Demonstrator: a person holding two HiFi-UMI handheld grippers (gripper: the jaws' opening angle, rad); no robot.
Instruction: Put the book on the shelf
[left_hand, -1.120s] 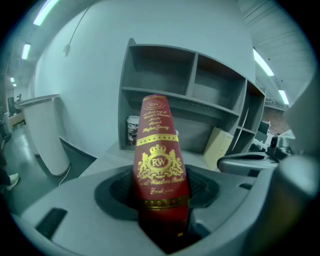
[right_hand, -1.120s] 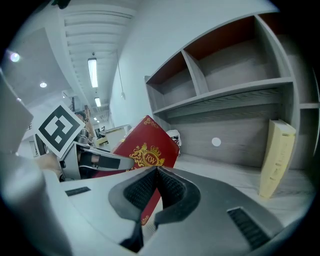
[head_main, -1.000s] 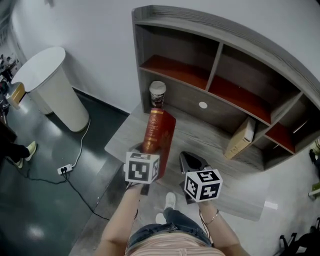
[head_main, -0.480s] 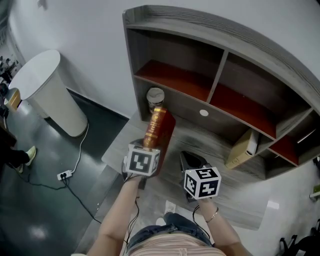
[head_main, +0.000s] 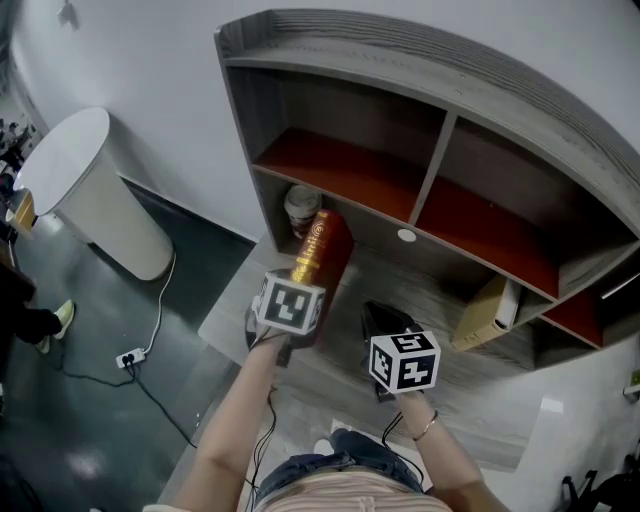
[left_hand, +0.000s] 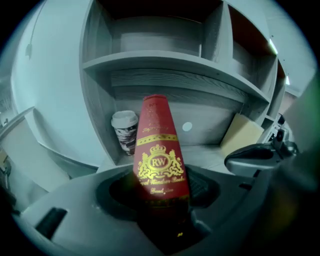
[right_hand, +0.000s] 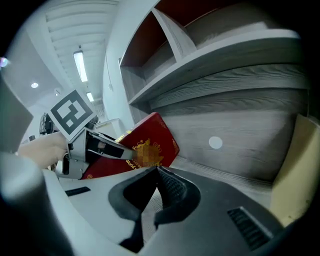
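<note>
A: What's around the shelf (head_main: 432, 180)?
B: 1 paper cup (head_main: 301, 211) in the low bay, far left, standing upright. 1 tan box (head_main: 487, 310) leaning in the same bay, well to the right. White round spot (head_main: 405, 236) on the back panel btwn them. Off the counter (head_main: 470, 400), left: 1 white round table (head_main: 78, 160) and a cable (head_main: 150, 330) on the dark floor.
A: Anything in the way?
B: Cup's closest, just left of the book's far end. Box is well clear.
A: Book?
B: 1 red book (left_hand: 159, 150), gold crest facing up, held over the counter's near-left part, in front of the low bay.
A: Which way's it pointing?
B: Long axis near-to-far, far end raised twd the shelf, about level w/ the board over the cup.
A: Tools?
B: 2. Left tool (left_hand: 160, 197) clamped on the book's near end. Right tool (right_hand: 156, 172) tips together, nothing in it, low over the counter just right of the book.
</note>
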